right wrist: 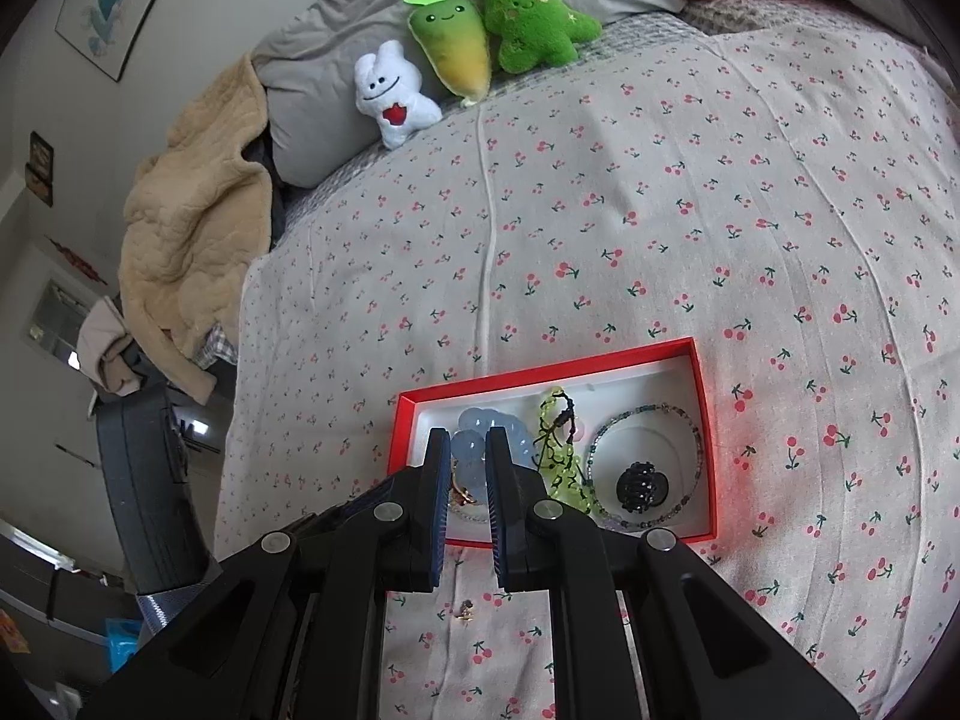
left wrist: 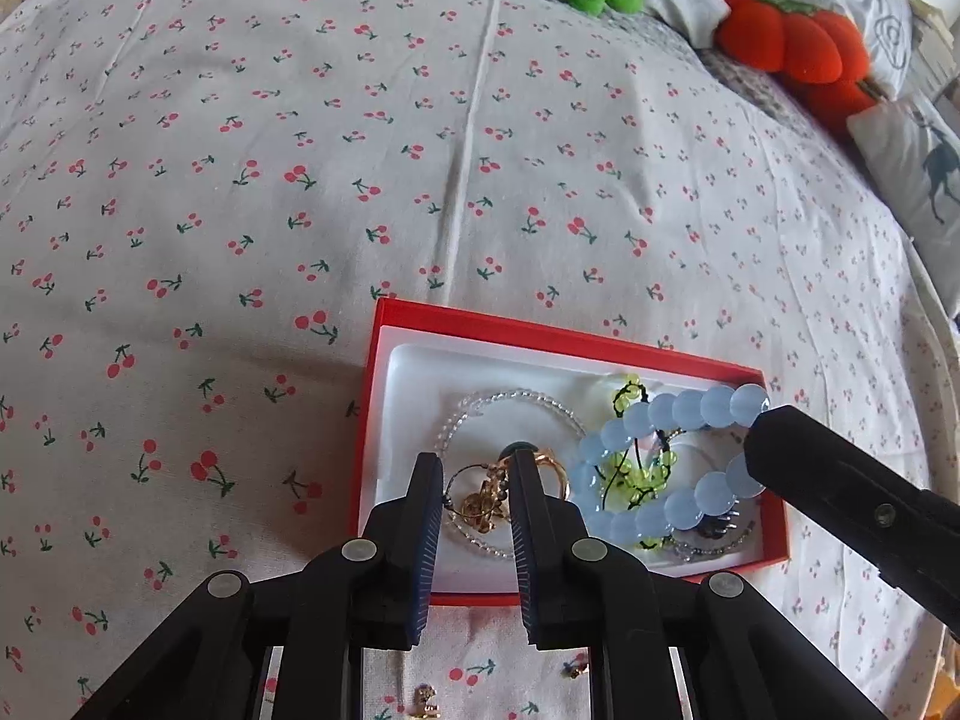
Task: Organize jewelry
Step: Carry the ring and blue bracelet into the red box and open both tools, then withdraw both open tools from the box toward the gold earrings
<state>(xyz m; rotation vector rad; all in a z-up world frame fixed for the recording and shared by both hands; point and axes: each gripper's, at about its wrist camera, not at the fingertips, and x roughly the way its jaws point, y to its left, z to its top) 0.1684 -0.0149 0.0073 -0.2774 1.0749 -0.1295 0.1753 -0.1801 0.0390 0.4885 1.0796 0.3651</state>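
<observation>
Right hand-held gripper (right wrist: 468, 450) pinches the blue bead bracelet (left wrist: 678, 456); lower it flat into the red box (left wrist: 558, 333) before releasing; left hand-held gripper (left wrist: 474, 474) hovers open

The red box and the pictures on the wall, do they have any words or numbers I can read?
No words or numbers can be read.
Red box: plain, no print shows.
Framed picture on the wall: a blue drawing, no words.
Small dark frame: too small and blurred to read.
Red decoration on the wall: too blurred to tell.
Grey pillow: a deer picture, no words.
</observation>
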